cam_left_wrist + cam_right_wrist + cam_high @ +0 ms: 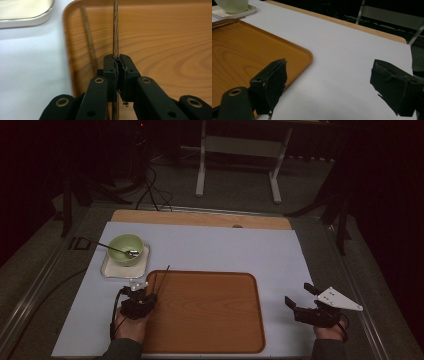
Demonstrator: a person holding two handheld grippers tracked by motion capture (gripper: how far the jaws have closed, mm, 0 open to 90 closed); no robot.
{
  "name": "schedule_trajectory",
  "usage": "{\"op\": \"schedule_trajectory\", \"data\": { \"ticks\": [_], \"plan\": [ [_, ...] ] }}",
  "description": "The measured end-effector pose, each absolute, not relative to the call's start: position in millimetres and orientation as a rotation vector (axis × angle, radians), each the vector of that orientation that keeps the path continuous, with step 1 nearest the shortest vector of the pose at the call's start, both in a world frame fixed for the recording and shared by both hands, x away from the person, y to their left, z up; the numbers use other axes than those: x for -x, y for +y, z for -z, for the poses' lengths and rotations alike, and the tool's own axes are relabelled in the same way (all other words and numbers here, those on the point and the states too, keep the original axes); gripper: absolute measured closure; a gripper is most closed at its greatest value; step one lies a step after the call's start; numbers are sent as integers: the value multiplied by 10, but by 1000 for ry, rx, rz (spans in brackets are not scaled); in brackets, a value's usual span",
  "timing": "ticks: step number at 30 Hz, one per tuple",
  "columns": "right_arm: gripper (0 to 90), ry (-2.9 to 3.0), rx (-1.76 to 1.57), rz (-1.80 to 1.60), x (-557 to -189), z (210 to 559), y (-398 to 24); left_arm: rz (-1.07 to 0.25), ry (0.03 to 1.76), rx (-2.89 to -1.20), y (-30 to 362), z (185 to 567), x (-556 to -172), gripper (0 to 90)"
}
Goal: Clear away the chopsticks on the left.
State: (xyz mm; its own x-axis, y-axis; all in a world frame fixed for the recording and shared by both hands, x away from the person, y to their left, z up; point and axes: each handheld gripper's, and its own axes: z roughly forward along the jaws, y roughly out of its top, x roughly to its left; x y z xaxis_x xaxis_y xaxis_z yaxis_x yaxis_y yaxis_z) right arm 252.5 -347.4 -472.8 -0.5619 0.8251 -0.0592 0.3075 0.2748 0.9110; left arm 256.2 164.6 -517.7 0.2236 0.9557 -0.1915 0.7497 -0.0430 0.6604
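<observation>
My left gripper (149, 296) is over the left edge of a brown wooden tray (210, 320). It is shut on a thin wooden stick (115, 30), like a chopstick, that points away over the tray (162, 50). In the high view the stick (164, 275) slants up past the tray's far left corner. A second stick (88, 40) lies on the tray along its left rim. My right gripper (300, 295) rests on the white mat to the right of the tray. It is open, with nothing between its jaws (328, 82).
A green bowl (126, 249) with a spoon (119, 250) in it stands on a small white tray (109, 269) at the far left, just beyond the wooden tray. A white mat (240, 250) covers the table. A table frame (240, 145) stands behind.
</observation>
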Motion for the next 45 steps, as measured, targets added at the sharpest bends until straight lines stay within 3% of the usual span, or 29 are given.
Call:
{"op": "schedule_trajectory", "data": {
  "ticks": [11,22,45],
  "plan": [
    [136,2014,-1014,-1258,-2525,4729,-3475,-328,1542,-1766,1556,5129,-2634,853],
    [136,2012,-1015,-1261,-2523,4727,-3478,-371,1639,-1675,1748,5195,-2533,853],
    [137,2014,-1015,-1260,-2526,4731,-3477,-485,1713,-1775,1785,5265,-2362,832]
  ]
}}
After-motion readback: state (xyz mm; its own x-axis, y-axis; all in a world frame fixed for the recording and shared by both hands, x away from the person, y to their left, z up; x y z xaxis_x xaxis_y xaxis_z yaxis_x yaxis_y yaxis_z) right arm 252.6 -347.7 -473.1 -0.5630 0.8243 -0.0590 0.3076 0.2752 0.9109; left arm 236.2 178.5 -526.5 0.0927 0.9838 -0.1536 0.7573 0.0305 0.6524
